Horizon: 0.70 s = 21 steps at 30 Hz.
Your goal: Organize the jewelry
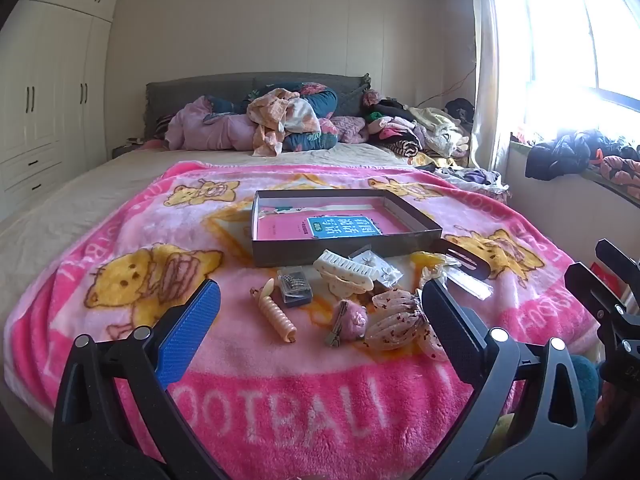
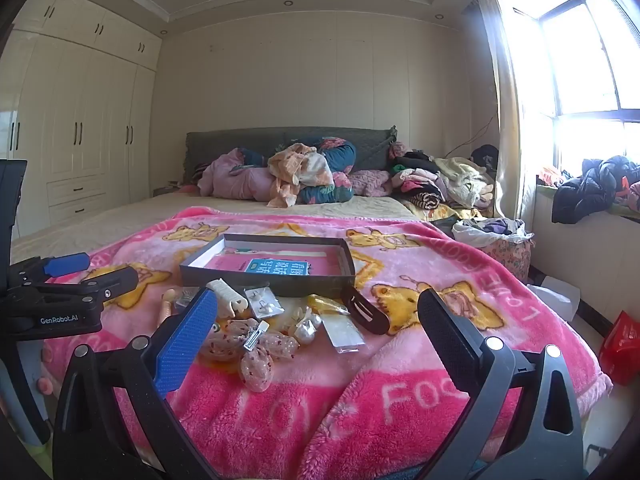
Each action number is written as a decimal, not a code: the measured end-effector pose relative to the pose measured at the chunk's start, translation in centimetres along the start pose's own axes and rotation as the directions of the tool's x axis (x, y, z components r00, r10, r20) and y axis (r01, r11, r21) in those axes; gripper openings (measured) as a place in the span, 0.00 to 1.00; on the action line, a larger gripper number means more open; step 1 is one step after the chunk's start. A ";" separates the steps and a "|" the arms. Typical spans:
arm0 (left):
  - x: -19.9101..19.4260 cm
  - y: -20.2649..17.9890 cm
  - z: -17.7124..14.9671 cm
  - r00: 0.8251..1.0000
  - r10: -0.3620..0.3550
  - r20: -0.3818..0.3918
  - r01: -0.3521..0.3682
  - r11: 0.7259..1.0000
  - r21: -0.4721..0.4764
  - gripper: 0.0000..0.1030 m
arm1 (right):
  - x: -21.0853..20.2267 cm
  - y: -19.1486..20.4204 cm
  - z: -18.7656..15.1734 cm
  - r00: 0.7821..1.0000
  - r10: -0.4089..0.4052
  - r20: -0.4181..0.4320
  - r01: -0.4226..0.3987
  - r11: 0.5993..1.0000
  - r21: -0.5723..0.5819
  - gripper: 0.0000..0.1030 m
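A shallow grey box with a pink and blue booklet inside lies on the pink blanket. In front of it lie hair accessories: a cream claw clip, a peach spiral clip, a small clear case of pins, a pink fuzzy clip, a sheer dotted bow, earring cards, a dark oval clip. My left gripper is open and empty, hovering before the pile. My right gripper is open and empty.
The pink blanket covers the foot of a bed. Piles of clothes lie at the headboard. Wardrobes stand on the left, a window sill with clothes on the right. A red bag sits on the floor.
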<state>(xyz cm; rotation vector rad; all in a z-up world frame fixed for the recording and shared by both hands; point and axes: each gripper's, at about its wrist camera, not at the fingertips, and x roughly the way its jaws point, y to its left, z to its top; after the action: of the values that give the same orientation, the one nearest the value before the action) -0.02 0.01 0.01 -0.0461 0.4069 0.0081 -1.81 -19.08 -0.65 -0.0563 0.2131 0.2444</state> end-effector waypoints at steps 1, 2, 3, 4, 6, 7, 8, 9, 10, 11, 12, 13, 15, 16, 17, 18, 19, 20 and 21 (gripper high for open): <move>0.0 0.0 0.0 1.000 0.000 0.000 0.000 1.000 -0.001 0.89 | 0.0 0.0 0.0 1.000 0.000 0.001 0.000 1.000 0.001 0.94; 0.0 0.0 0.0 1.000 0.001 -0.005 -0.001 1.000 0.003 0.89 | 0.0 0.0 0.0 1.000 0.001 -0.001 -0.001 1.000 0.002 0.94; 0.0 0.0 0.0 1.000 0.001 -0.004 -0.001 1.000 0.003 0.89 | 0.0 0.0 0.0 1.000 0.000 0.000 0.000 1.000 0.002 0.94; 0.0 0.0 0.0 1.000 0.001 -0.004 -0.001 1.000 0.003 0.89 | -0.1 0.0 0.0 1.000 0.000 0.001 0.000 1.000 0.001 0.94; 0.0 0.0 0.0 1.000 0.001 -0.004 -0.001 1.000 0.003 0.89 | 0.0 0.0 0.0 1.000 0.001 -0.004 -0.001 1.000 0.002 0.94; 0.0 0.0 0.0 1.000 0.001 -0.004 -0.001 1.000 0.004 0.89 | 0.0 0.0 0.0 1.000 0.001 -0.004 -0.001 1.000 0.002 0.94; 0.1 0.0 0.0 1.000 0.000 -0.004 0.000 1.000 0.004 0.89 | 0.0 0.0 0.0 1.000 0.001 -0.003 -0.001 1.000 0.002 0.94; 0.1 0.0 0.0 1.000 0.001 -0.005 -0.001 1.000 0.003 0.89 | 0.0 0.0 0.0 1.000 0.001 -0.004 -0.001 1.000 0.002 0.94; 0.0 0.0 0.0 1.000 0.002 -0.002 -0.002 1.000 0.002 0.89 | 0.0 0.0 0.0 1.000 0.001 -0.002 -0.001 1.000 0.003 0.94; 0.0 0.0 0.0 1.000 0.002 -0.001 -0.002 1.000 0.003 0.89 | 0.0 0.0 0.0 1.000 0.001 -0.001 -0.001 1.000 0.002 0.94; 0.0 0.0 0.0 1.000 0.001 -0.002 -0.001 1.000 0.003 0.89 | 0.0 0.0 0.0 1.000 0.001 0.000 -0.001 1.000 0.002 0.94; 0.0 0.0 0.0 1.000 0.001 -0.002 -0.001 1.000 0.003 0.89 | 0.0 0.0 0.0 1.000 0.002 -0.003 -0.001 1.000 0.003 0.94; 0.0 -0.1 0.0 1.000 0.001 -0.002 -0.001 1.000 0.003 0.89 | 0.1 0.0 0.0 1.000 0.001 -0.005 -0.001 1.000 0.003 0.94; 0.0 -0.1 0.0 1.000 0.001 -0.002 -0.001 1.000 0.003 0.89 | 0.0 0.0 0.0 1.000 0.001 -0.002 -0.001 1.000 0.003 0.94; 0.0 -0.1 0.0 1.000 0.001 -0.002 -0.001 1.000 0.002 0.89 | 0.0 0.0 0.0 1.000 0.002 -0.002 -0.002 1.000 0.002 0.94; 0.0 -0.1 0.0 1.000 0.000 -0.003 0.000 1.000 0.003 0.89 | 0.0 0.0 0.0 1.000 0.002 0.000 -0.002 1.000 0.002 0.94; 0.1 -0.2 -0.1 1.000 0.000 -0.004 0.000 1.000 0.003 0.89 | 0.0 0.0 0.0 1.000 0.001 0.001 -0.001 1.000 0.002 0.94; 0.0 0.0 0.0 1.000 0.000 -0.004 0.000 1.000 0.002 0.89 | 0.1 0.0 0.0 1.000 0.001 -0.002 -0.001 1.000 0.002 0.94; 0.0 0.0 0.0 1.000 0.000 -0.003 0.000 1.000 0.002 0.89 | 0.1 0.0 -0.1 1.000 0.001 -0.002 -0.001 1.000 0.002 0.94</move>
<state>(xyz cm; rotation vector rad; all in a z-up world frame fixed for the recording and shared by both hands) 0.00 0.01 0.00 -0.0444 0.4099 0.0079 -1.71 -19.08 -0.72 -0.0549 0.2158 0.2448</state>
